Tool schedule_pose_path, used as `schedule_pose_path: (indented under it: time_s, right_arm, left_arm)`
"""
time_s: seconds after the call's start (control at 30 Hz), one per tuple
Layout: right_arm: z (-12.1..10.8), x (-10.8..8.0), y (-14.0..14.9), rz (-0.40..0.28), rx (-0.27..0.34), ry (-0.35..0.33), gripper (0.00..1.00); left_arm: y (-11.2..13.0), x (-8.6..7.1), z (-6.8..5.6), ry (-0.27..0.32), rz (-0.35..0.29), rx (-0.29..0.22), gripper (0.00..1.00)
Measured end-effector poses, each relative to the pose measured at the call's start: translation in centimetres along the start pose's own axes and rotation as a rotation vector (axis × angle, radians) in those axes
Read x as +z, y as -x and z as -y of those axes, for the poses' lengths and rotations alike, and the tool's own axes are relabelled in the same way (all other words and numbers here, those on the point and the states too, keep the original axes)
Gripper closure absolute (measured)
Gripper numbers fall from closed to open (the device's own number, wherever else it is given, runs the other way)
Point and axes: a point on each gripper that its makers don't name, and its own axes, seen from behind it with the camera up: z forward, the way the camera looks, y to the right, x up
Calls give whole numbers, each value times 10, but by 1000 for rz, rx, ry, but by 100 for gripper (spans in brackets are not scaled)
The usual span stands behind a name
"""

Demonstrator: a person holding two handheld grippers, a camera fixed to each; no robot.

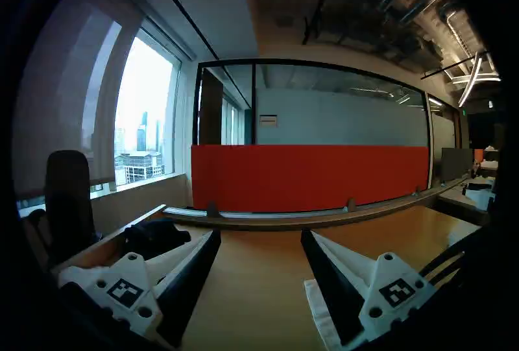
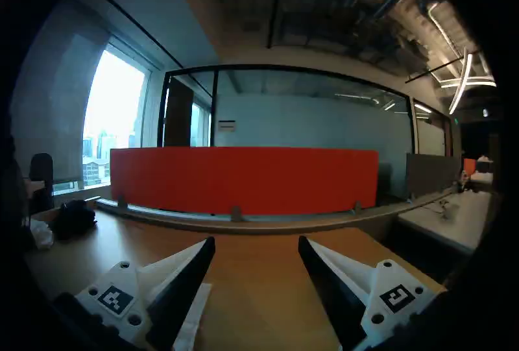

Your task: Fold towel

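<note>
In the left gripper view my left gripper (image 1: 261, 239) is open above the wooden desk (image 1: 259, 286), nothing between its fingers. A strip of the white towel (image 1: 319, 315) lies flat on the desk under the right finger, mostly hidden by it. In the right gripper view my right gripper (image 2: 257, 246) is also open and empty over the same desk (image 2: 259, 286). A corner of the white towel (image 2: 193, 318) shows beside the left finger, low in the view. Neither gripper touches the towel.
An orange divider panel (image 1: 311, 176) stands along the desk's far edge. A dark bag (image 1: 152, 234) lies at the left of the desk, with a black chair (image 1: 68, 202) by the window. Another white desk (image 2: 454, 218) stands to the right.
</note>
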Motion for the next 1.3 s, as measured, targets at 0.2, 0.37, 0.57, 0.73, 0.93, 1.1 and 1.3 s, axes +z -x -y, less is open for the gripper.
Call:
schedule_pose_path:
  time_s: [0.2,0.37,0.57,0.73,0.93,1.1,1.3]
  right_arm:
    - [2,0,-36,4,-7,0,0]
    - [1,-1,-57,9,-3,1,0]
    - [3,0,-75,19,-8,-6,0]
    - [8,2,-78,45,-23,-36,0]
    - [20,2,-73,91,-60,-111,0]
    - [31,-1,-66,135,-100,-189,1]
    - [49,-9,-59,186,-148,-294,1]
  left_arm:
    - [-29,1,-6,10,10,11,8]
    - [-45,2,-9,19,24,16,8]
    - [-59,4,-14,41,38,44,8]
    - [-58,7,-22,73,64,56,8]
    - [-52,8,-34,132,101,70,9]
    - [-47,7,-44,194,133,91,8]
    - [-34,2,-53,264,184,125,9]
